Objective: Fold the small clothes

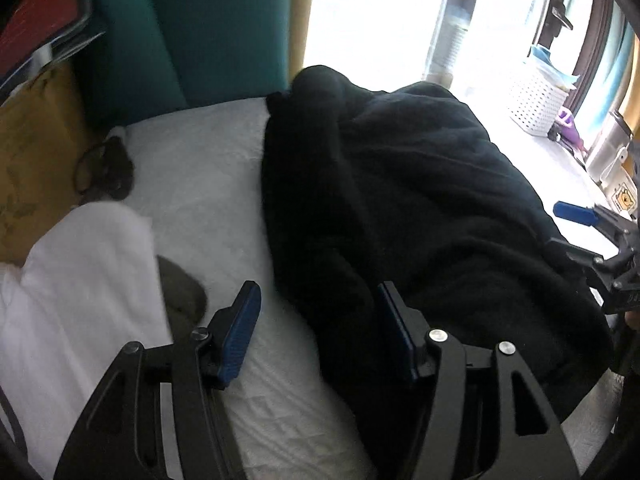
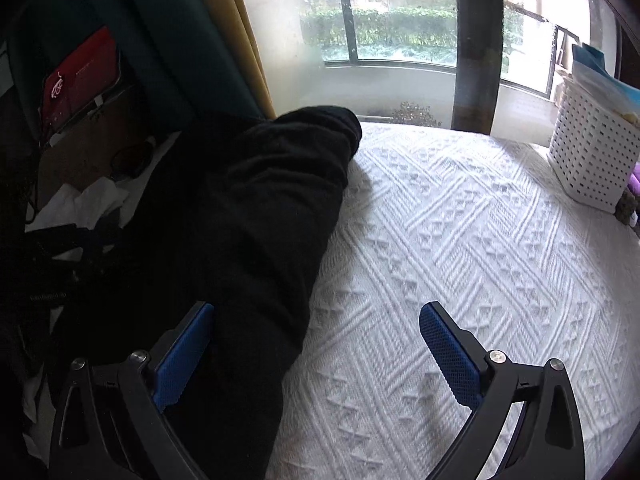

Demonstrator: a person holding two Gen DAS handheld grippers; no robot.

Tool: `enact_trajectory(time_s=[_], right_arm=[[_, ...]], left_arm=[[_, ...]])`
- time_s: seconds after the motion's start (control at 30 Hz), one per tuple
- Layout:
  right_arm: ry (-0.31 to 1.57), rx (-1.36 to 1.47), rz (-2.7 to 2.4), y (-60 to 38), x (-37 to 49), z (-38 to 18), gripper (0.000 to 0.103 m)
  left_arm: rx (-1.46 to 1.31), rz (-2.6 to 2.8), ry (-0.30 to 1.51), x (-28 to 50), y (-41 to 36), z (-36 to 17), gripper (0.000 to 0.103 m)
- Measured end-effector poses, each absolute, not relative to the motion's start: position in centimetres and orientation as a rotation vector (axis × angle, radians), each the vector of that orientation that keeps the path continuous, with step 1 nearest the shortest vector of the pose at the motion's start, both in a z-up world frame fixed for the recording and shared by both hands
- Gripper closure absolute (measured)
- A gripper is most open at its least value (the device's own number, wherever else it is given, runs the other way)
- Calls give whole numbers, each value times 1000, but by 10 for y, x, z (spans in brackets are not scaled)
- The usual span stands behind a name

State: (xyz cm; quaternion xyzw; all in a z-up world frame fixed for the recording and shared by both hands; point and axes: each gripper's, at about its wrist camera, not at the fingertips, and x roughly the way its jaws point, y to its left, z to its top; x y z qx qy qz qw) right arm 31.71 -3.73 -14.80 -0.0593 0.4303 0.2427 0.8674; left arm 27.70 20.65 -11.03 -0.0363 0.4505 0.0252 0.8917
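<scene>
A black fleece garment (image 1: 400, 208) lies crumpled in a long heap on the white textured bedspread (image 2: 460, 240). My left gripper (image 1: 318, 320) is open over the garment's near left edge. Its right pad (image 1: 396, 336) is above the black cloth and its left pad (image 1: 240, 332) is above bare bedspread, and neither presses on anything. In the right wrist view the same garment (image 2: 240, 220) fills the left half. My right gripper (image 2: 316, 344) stands wide open across its right edge, with nothing gripped. One blue pad (image 1: 576, 213) of the right gripper shows at the far right of the left wrist view.
A white lattice basket (image 2: 592, 152) stands at the bed's far right corner by the window. A folded white cloth (image 1: 80, 264) and a grey-brown garment (image 1: 184, 292) lie to the left. A mustard pillow (image 1: 36, 152) and teal headboard (image 1: 200, 32) stand behind them.
</scene>
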Motion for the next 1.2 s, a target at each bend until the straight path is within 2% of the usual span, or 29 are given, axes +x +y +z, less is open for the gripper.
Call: enact_trajectory(time_s=[0.27, 0.43, 0.83, 0.9, 0.93, 0.97, 1.2], right_arm=[[866, -140, 483, -40, 297, -136, 1], [855, -139, 494, -41, 286, -131, 1], [902, -155, 520, -42, 269, -150, 1], [908, -179, 498, -42, 267, -155, 1], [907, -196, 489, -41, 265, -157, 1], [905, -208, 483, -41, 264, -157, 1], [892, -277, 458, -44, 257, -158, 1]], left_arm=[[-74, 16, 856, 244, 192, -83, 42], [-105, 12, 859, 246, 168, -92, 42], [-166, -13, 901, 205, 166, -115, 42], [-209, -25, 892, 200, 173, -123, 45], [-233, -34, 886, 198, 176, -125, 52], [-246, -34, 886, 196, 178, -125, 54], [-211, 5, 893, 186, 177, -126, 54]])
